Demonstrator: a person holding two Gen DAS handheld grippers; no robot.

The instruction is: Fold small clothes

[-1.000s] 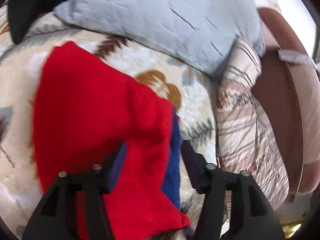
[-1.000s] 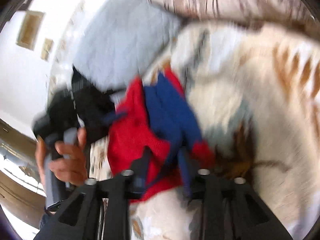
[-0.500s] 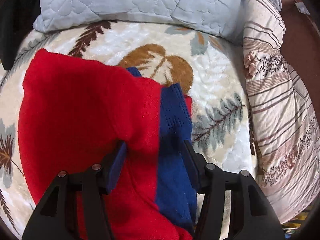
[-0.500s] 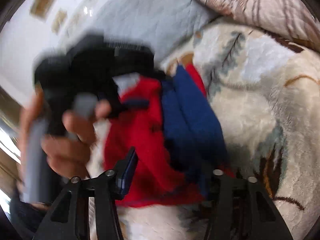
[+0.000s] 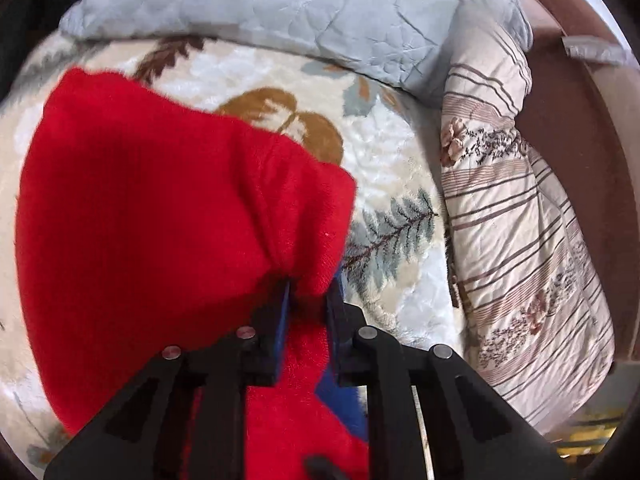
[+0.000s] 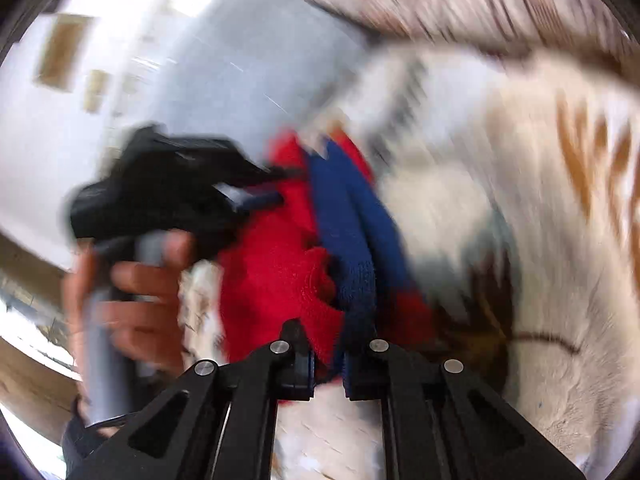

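Left wrist view: your left gripper [image 5: 308, 292] pinches a bunched fold of the red knit garment [image 5: 152, 216] above the leaf-print blanket [image 5: 384, 168]. Right wrist view, blurred: your right gripper [image 6: 328, 360] clamps its red-and-blue edge. You appear mid-fold; next, lay both held edges down, aligned, before releasing.

left gripper [image 5: 308, 292]: was apart, now pinching red garment [image 5: 160, 216]
right gripper [image 6: 328, 364]: reclosed on garment edge
blue trim [image 6: 348, 220]: now mostly hidden in left view
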